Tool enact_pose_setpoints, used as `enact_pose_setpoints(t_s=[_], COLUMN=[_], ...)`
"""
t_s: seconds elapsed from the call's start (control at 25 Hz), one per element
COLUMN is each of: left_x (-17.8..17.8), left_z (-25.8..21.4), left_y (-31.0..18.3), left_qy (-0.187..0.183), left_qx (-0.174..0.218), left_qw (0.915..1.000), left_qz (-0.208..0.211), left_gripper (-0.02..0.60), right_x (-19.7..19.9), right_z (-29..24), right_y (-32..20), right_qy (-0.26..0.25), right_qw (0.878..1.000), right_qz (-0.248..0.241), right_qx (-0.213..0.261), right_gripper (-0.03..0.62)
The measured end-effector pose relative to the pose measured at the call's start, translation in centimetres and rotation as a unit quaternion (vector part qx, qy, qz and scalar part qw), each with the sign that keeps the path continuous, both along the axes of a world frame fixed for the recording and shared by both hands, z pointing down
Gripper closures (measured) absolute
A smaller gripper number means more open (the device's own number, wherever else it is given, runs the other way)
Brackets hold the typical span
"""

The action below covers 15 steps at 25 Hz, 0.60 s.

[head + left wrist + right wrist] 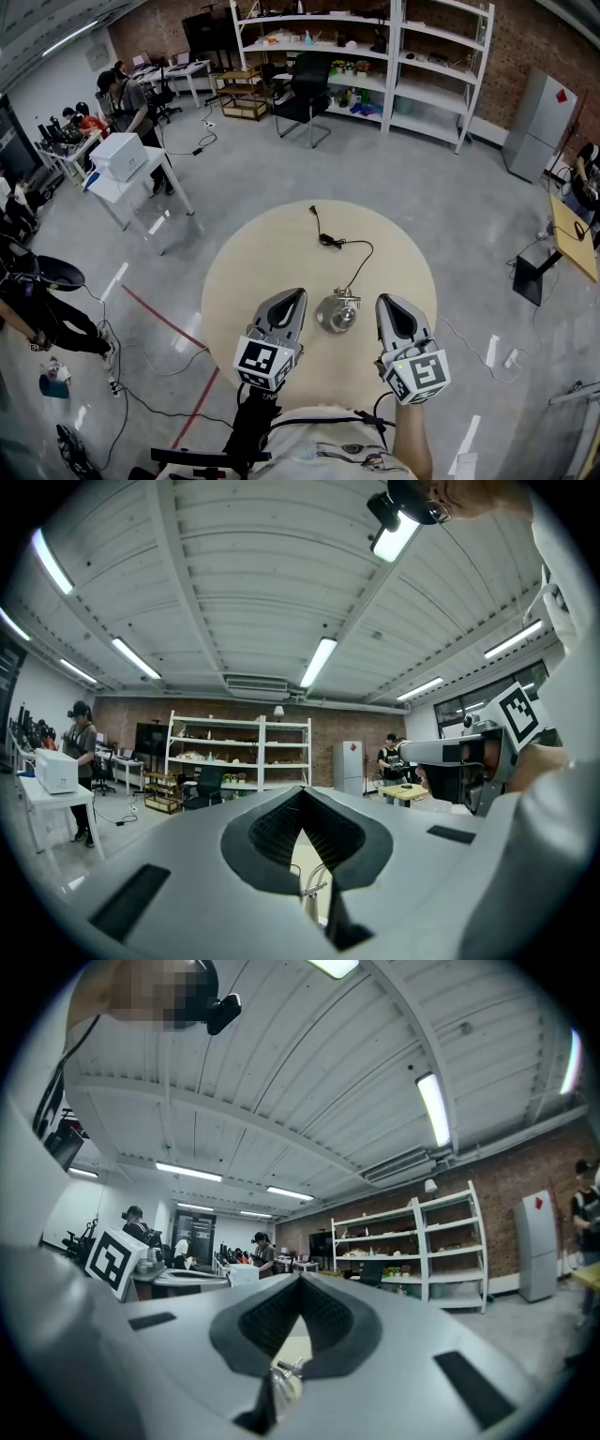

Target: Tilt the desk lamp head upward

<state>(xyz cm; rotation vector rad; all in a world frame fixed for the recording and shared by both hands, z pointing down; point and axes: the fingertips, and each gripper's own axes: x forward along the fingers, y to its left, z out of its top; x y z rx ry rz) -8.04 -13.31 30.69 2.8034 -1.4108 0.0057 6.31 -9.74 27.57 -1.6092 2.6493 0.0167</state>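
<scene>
A round, pale table (pixel 253 253) fills the middle of the head view, and the lamp (pixel 337 313), small and silvery, stands on it near the edge closest to the person. Its black cord (pixel 362 251) runs off across the tabletop towards the far side and ends there, loose on the wood. The left gripper (pixel 298 294) hovers just beside the lamp on one side and the right gripper (pixel 383 302) just beside it on the other, so the lamp sits between them; neither touches it. Both point level across the table, away from the person. In the left gripper view the two dark ribbed pads meet at their tips with nothing pinched; through the slit below them show a strip of table and part of the lamp's thin metal arm. In the right gripper view the jaws are likewise pressed together and empty, and the shiny lamp shows low in the gap under the pads. How far the lamp head is tilted cannot be told. Beyond the table are white shelves (pixel 375 56), a black chair (pixel 305 94) and a white desk (pixel 131 183), with people working near the far wall.
</scene>
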Motion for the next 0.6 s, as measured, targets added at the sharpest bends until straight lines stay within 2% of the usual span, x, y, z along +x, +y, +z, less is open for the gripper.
enact_pose_setpoints(t_s=[0.6], left_x=[0.12], left_z=[0.07], left_y=[-0.49], left_qy=[-0.003], left_qx=[-0.003], left_qw=[1.0000], left_qz=[0.005], left_gripper=[0.591], right_x=[-0.12], right_z=[0.29], right_y=[-0.43], right_qy=[-0.002], right_qw=[1.000], right_qz=[0.002], right_qx=[-0.005], right_gripper=[0.591])
